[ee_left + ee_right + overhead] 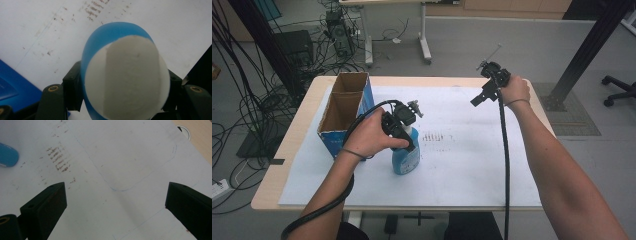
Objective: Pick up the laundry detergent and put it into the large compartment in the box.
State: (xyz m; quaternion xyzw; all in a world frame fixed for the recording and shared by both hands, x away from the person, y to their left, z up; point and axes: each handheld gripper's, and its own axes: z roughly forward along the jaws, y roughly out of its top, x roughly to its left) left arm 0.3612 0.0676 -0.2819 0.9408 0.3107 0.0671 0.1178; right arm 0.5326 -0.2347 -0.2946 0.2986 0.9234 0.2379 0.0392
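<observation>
A blue bottle [406, 156] with a white top stands on the white paper sheet [472, 165] that covers the table [292, 150], a little left of the middle of the high view. The left gripper [404, 137] comes down on the bottle from above, and its two black jaws are closed tight on the bottle's upper part. In the left gripper view the bottle [120, 75] looks big and round, blue at the back and white in front, with a jaw pressed on each side. How hard the jaws squeeze is hard to tell, because the bottle is so close and blurry.

The right gripper [478, 99] is up in the upper right of the high view, over the far side of the paper. Its jaws are wide apart and hold nothing. In the right gripper view they stand over bare paper [120, 170] with brown smudges [58, 160].

An open cardboard box [343, 107] with blue sides sits just left of the bottle.
</observation>
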